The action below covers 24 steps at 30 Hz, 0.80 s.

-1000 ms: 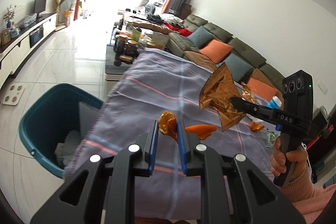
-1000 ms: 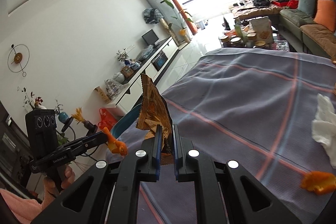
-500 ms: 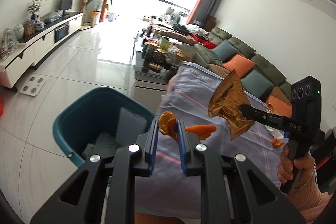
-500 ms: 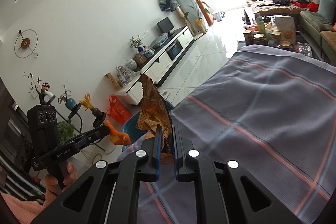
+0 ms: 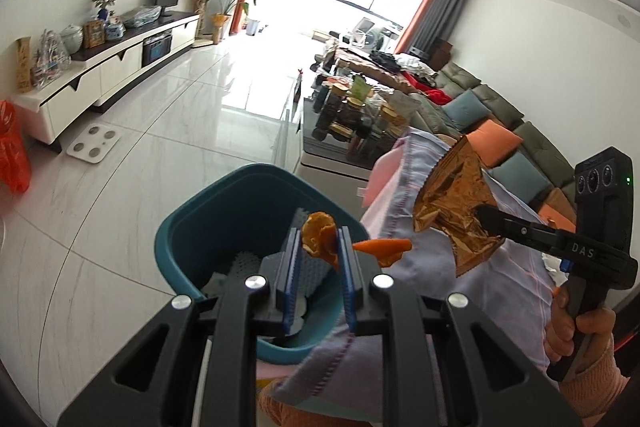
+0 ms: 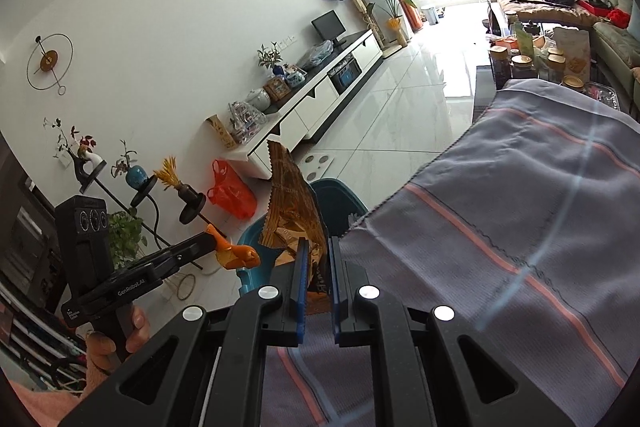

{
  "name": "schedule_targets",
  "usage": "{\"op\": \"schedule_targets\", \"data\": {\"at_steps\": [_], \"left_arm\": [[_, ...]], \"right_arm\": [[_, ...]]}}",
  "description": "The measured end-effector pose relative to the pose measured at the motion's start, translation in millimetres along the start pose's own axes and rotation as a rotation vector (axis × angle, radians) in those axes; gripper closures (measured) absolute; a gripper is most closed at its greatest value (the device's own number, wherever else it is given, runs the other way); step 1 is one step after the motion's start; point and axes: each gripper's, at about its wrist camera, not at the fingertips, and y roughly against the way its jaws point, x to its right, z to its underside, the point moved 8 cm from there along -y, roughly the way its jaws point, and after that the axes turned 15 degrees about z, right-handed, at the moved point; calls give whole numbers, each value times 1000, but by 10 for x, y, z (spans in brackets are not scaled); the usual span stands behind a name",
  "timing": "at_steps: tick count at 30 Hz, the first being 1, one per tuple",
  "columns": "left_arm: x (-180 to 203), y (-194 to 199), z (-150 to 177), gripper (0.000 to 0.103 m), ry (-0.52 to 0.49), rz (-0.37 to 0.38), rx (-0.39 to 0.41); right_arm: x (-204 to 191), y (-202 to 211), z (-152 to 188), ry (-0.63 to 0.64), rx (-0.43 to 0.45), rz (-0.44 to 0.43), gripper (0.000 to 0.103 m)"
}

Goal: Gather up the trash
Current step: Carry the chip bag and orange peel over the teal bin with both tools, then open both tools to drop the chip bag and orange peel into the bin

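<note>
My left gripper [image 5: 319, 239] is shut on a curl of orange peel [image 5: 318, 235] and hangs over the teal bin [image 5: 192, 223], which holds grey and white foam scraps. In the right wrist view the same gripper [image 6: 208, 241] shows at the left, peel [image 6: 236, 255] at its tip. My right gripper [image 6: 316, 247] is shut on a crumpled brown-gold snack wrapper [image 6: 290, 205], held above the table's corner with the teal bin [image 6: 340, 197] just behind it. From the left wrist the right gripper [image 5: 482, 213] and the wrapper [image 5: 452, 205] show at the right.
A grey cloth with salmon stripes [image 6: 520, 227] covers the table beside the bin. A low table crowded with jars [image 5: 352, 115] stands beyond, a sofa with cushions [image 5: 500, 131] to the right. A white TV cabinet [image 5: 100, 67], a floor scale [image 5: 93, 141] and an orange bag [image 6: 230, 193] are across the tiled floor.
Both grippers have swung left off the table toward the bin, each keeping its load. The bin now lies under the left gripper, where the cloth lay a second ago.
</note>
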Motion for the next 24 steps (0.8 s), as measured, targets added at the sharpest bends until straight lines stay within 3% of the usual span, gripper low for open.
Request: {"op": "schedule_targets", "data": {"at_steps": [24], "left_arm": [[-512, -334, 49, 84, 49, -160, -39]], "right_arm": [[-386, -806, -58, 50, -114, 95, 93]]}}
